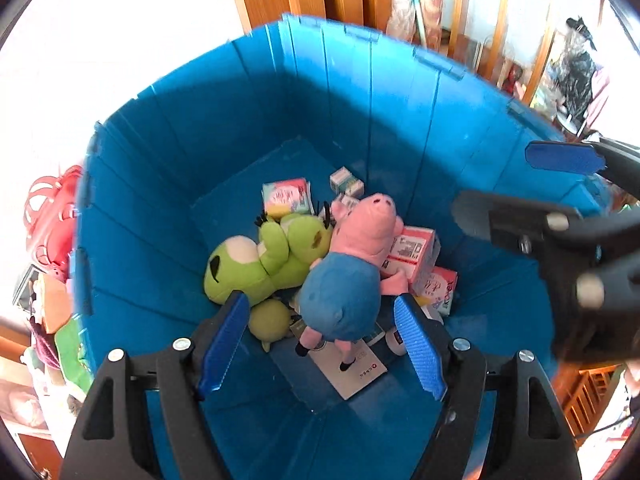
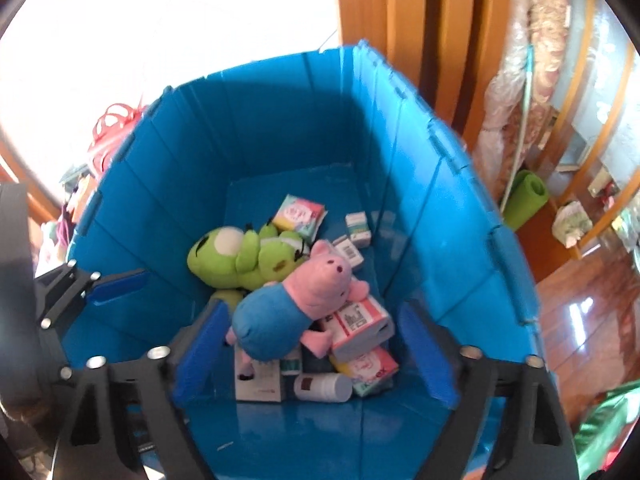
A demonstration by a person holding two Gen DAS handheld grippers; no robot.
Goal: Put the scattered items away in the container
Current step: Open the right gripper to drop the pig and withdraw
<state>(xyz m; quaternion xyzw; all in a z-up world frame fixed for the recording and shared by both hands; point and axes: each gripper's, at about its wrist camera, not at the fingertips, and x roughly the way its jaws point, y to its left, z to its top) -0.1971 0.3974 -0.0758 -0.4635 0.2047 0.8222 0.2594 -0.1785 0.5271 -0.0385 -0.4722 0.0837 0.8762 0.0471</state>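
Note:
A deep blue bin [image 1: 248,128] [image 2: 432,216] fills both views. On its floor lie a pink pig plush in a blue shirt [image 1: 344,280] [image 2: 288,312], a green frog plush [image 1: 256,260] [image 2: 240,256], several small boxes and packets [image 1: 408,252] [image 2: 360,320], a white bottle [image 2: 324,387] and a flat white card [image 1: 352,368]. My left gripper [image 1: 320,344] hangs open above the pig, holding nothing. My right gripper [image 2: 316,356] is also open over the pile, with nothing between its pads. The right gripper also shows at the right edge of the left wrist view.
A red basket [image 1: 52,224] [image 2: 114,128] and mixed clutter sit outside the bin's left wall. Wooden door frames [image 2: 408,20] and a rolled green mat [image 2: 526,200] stand beyond the bin on the right, over a glossy wooden floor [image 2: 580,312].

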